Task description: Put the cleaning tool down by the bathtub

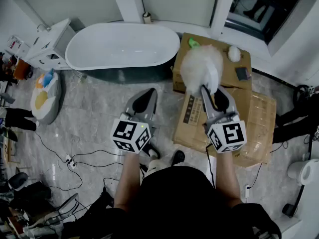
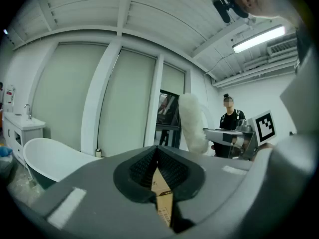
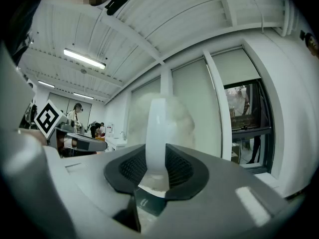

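Observation:
The cleaning tool is a white fluffy duster (image 1: 202,68), held upright above the cardboard boxes to the right of the bathtub (image 1: 119,46). My right gripper (image 1: 212,91) is shut on its white handle (image 3: 158,133), with the fluffy head (image 3: 177,116) rising past the jaws. My left gripper (image 1: 148,96) hangs shut and empty over the marble floor, just in front of the tub. The left gripper view shows its pads (image 2: 169,171) meeting, the duster (image 2: 192,123) to the right and the tub (image 2: 45,158) at lower left.
Stacked cardboard boxes (image 1: 227,118) stand right of the tub, carrying a white ball (image 1: 234,54) and a dark item (image 1: 242,73). A white vanity (image 1: 45,46) and a bag (image 1: 45,96) sit at left. Cables (image 1: 75,158) trail over the floor. A person (image 2: 230,118) stands behind.

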Action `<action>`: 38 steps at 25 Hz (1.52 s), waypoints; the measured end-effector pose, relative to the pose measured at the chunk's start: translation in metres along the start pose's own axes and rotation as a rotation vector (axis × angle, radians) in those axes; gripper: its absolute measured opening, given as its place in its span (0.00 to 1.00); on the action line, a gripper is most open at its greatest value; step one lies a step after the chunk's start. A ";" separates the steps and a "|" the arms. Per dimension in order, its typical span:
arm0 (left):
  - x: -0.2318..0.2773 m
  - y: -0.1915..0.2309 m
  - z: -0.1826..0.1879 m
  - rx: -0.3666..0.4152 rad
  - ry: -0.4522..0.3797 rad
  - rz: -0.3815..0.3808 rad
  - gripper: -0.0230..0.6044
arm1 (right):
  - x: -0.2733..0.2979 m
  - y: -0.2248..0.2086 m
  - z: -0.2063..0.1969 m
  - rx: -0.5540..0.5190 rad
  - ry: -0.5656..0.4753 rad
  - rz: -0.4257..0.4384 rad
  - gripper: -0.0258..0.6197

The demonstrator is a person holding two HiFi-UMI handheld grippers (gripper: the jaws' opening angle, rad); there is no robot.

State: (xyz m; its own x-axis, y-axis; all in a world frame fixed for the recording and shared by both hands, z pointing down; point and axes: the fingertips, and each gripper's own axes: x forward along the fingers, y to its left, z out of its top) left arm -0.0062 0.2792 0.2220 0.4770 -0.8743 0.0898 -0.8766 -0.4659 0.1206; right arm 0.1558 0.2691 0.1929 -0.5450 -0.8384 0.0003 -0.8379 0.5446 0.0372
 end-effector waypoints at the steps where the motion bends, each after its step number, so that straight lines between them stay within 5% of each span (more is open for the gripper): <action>1: -0.002 0.001 0.001 0.006 -0.006 0.005 0.03 | 0.000 0.003 0.000 -0.006 -0.001 0.005 0.20; 21: -0.045 0.027 0.000 0.045 0.003 0.062 0.03 | 0.015 0.053 -0.010 0.003 0.046 0.056 0.20; 38: -0.013 0.129 0.012 0.026 -0.002 0.023 0.03 | 0.115 0.074 -0.007 -0.018 0.078 0.020 0.20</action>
State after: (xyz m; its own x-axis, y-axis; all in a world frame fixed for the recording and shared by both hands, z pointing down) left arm -0.1263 0.2291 0.2241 0.4570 -0.8848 0.0907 -0.8885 -0.4494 0.0927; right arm 0.0317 0.2124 0.2030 -0.5566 -0.8270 0.0791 -0.8259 0.5611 0.0544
